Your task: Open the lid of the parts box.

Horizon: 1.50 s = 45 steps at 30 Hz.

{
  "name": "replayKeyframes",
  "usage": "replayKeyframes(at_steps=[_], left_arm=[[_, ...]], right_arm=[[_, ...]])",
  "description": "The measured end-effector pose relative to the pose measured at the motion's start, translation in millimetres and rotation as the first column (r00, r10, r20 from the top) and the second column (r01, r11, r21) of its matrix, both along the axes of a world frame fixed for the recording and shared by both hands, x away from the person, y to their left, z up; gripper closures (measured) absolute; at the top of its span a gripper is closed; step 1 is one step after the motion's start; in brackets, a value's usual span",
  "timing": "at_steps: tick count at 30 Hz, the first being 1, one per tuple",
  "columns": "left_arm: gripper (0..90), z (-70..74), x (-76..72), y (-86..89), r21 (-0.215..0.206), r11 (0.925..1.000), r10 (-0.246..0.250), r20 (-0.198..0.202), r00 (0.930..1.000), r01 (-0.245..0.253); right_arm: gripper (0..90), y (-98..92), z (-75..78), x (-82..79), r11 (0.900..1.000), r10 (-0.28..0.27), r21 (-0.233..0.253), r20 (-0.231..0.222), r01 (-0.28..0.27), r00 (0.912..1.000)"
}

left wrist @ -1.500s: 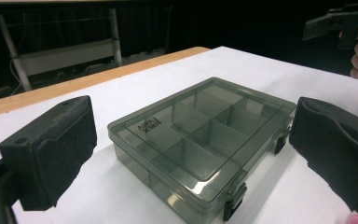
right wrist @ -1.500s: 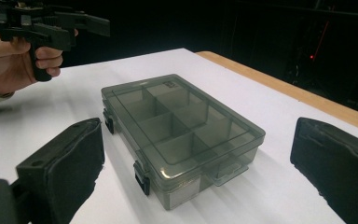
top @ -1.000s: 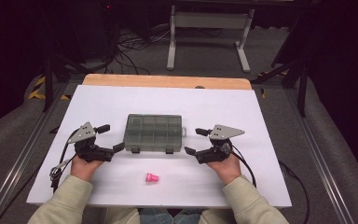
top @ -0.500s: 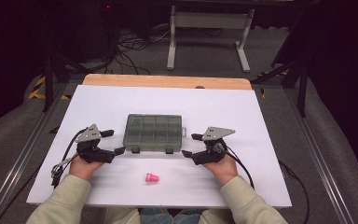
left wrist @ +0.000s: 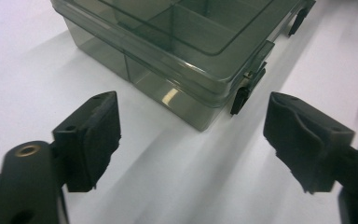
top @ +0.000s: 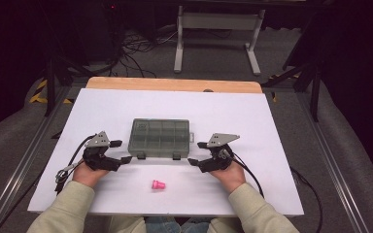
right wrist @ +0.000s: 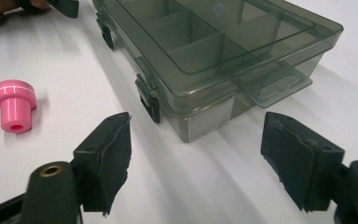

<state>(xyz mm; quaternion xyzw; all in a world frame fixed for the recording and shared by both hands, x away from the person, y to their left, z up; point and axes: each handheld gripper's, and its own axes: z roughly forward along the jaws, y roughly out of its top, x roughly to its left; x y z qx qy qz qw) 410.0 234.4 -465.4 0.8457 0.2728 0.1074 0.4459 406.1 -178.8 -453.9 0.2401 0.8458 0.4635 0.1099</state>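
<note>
While closed and latched, box (top: 160,138) sits mid-table between left gripper (top: 121,151) and right gripper (top: 197,153), both spread wide, holding nothing. Pink plug (top: 158,185) lying loose near the table's front edge. Seemingly barely begun: latches (right wrist: 150,100) untouched, opening and stowing left.

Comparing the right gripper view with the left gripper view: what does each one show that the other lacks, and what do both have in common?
The right gripper view alone gives the pink plug sharply, lying on its side, the box's hang tab and the left gripper's jaw tip at the top left. The left gripper view alone gives the box's left front corner up close, with one latch beside it; a pink blur sits at its right edge. Both share the closed smoky compartment box, the white table sheet, and wide-open jaws holding nothing: left gripper, right gripper.
</note>
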Motion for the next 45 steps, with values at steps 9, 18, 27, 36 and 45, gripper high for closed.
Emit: replayKeyframes(at_steps=[9, 18, 27, 36, 45], left_arm=[[48.2, 1.1, -1.6, 0.0, -0.007, 0.9996, -0.027, 0.006, 0.9996, 0.027], [62.2, 0.6, -1.9, -0.3, -0.002, 0.999, -0.046, -0.002, 0.999, 0.046], [67.9, -0.2, -1.6, -1.0, 0.006, 0.9987, -0.051, -0.003, 0.9987, 0.051], [69.8, 0.0, -1.7, -0.6, 0.008, 0.9987, -0.05, 0.001, 0.9987, 0.05], [69.2, 0.3, -2.3, -0.9, 0.008, 0.9983, -0.058, 0.003, 0.9983, 0.058]], right_arm=[[42.7, 6.1, 0.7, 0.6, 1.0, 0.015, -0.019, 0.012, -0.015, 0.9998], [61.5, 5.7, -2.3, 3.7, 1.0, 0.03, -0.008, -0.013, -0.03, 0.9995], [64.9, 6.1, -2.9, 4.0, 0.999, 0.036, -0.003, -0.019, -0.037, 0.9992], [67.6, 6.6, -3.3, 4.1, 0.999, 0.04, 0.0, -0.022, -0.04, 0.9989], [72.5, 6.6, -3.9, 5.0, 0.999, 0.035, -0.009, -0.02, -0.035, 0.9992]])
